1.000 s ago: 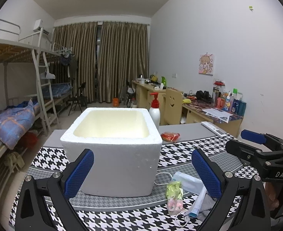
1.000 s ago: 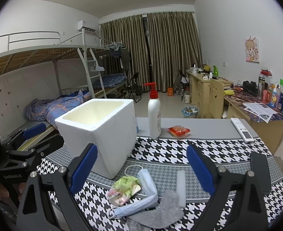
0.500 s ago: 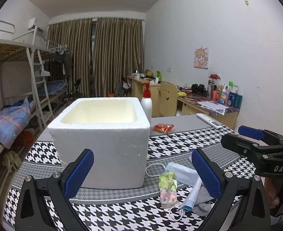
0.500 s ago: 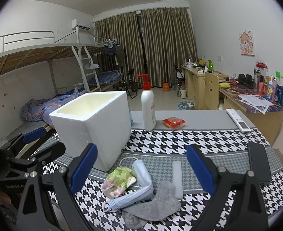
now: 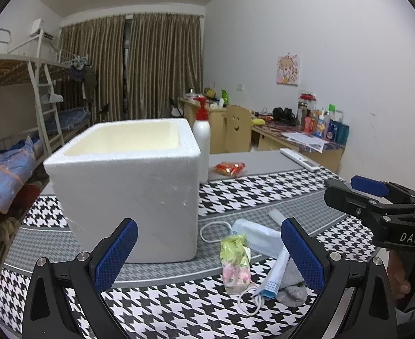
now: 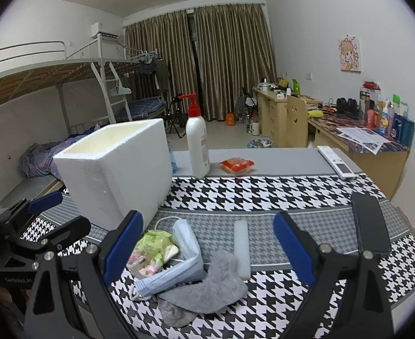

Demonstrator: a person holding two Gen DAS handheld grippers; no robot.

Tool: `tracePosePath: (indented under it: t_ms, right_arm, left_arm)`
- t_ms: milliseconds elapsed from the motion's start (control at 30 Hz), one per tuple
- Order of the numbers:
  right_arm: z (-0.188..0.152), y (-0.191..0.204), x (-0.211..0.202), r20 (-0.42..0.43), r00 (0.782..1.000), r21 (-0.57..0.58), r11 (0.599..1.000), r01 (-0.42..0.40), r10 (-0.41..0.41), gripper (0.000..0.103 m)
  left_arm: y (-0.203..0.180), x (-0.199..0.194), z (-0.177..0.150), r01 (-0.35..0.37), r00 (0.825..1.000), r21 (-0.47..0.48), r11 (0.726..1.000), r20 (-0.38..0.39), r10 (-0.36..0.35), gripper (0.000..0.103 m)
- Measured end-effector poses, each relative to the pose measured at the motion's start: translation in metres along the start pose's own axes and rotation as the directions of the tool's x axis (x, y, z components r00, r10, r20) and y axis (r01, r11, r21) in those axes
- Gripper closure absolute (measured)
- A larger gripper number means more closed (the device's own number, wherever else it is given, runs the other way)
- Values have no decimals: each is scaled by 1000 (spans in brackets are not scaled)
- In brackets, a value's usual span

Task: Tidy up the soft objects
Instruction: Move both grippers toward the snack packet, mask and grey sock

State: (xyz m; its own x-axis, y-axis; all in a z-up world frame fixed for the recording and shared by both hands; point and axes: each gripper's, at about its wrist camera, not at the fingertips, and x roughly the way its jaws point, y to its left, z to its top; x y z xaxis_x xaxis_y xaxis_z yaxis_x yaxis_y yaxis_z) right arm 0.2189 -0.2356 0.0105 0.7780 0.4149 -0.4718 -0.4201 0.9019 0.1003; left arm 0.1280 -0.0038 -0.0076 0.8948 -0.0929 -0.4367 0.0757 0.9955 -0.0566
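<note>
Table with houndstooth cloth (image 6: 264, 195): holds one open foam box (image 6: 114, 169), apparently empty so far as its interior shows, and beside its near corner a small heap of soft items. Heap contents: green snack packet (image 6: 154, 250), face mask (image 6: 179, 265) lying partly over the packet, grey sock (image 6: 207, 291) under the mask's lower edge; ear loop of mask trails toward the box. Near the heap, not part of it: pale stick (image 6: 241, 247), touching or just beside the sock; black phone (image 6: 369, 223) well to the right. Farther back: pump bottle (image 6: 197, 144), red packet (image 6: 237, 165), remote (image 6: 336, 162). Left gripper (image 5: 207, 254): jaws wide apart, holding nothing, aimed between box and heap. Right gripper (image 6: 207, 243): jaws wide apart, holding nothing, hovering over the heap. Nothing yet sorted, by the look of it. Risks, as judged: the items overlap, so a pinch on the mask may lift the packet or drag the sock along; an ear loop may snag on a finger or on the box corner; a closing finger may sweep in the hard stick; the light foam box may slide or tip if bumped; the two grippers, near one another, may collide over the same heap.
</note>
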Motion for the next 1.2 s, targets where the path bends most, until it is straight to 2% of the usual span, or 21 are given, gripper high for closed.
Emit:
tracePosePath:
  t_ms: [1200]
  right_arm:
    - [-15,-35,42,-132,987,58,993,101,-92,8]
  left_arm:
    - [-15,55,-21,30,987,11,1000,-160,-28,1]
